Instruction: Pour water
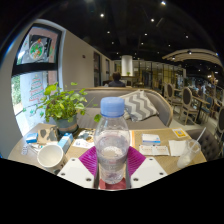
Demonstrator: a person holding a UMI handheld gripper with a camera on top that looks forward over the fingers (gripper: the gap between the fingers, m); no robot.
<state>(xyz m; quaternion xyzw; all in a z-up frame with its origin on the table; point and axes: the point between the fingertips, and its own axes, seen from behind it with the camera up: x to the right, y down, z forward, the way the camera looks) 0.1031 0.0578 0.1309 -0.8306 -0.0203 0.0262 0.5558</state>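
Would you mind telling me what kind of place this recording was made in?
It looks like a café or lounge: rows of chairs and tables run back under ceiling spotlights, with a cushioned sofa and a potted plant beside the wooden table. The gripper holds a water bottle.

One camera rides the tool (112, 172), facing forward, very near the table (160, 152).

bottle (112, 140) base hidden | tool (112, 176) contact perhaps touching, unclear | table papers (150, 142) unreadable
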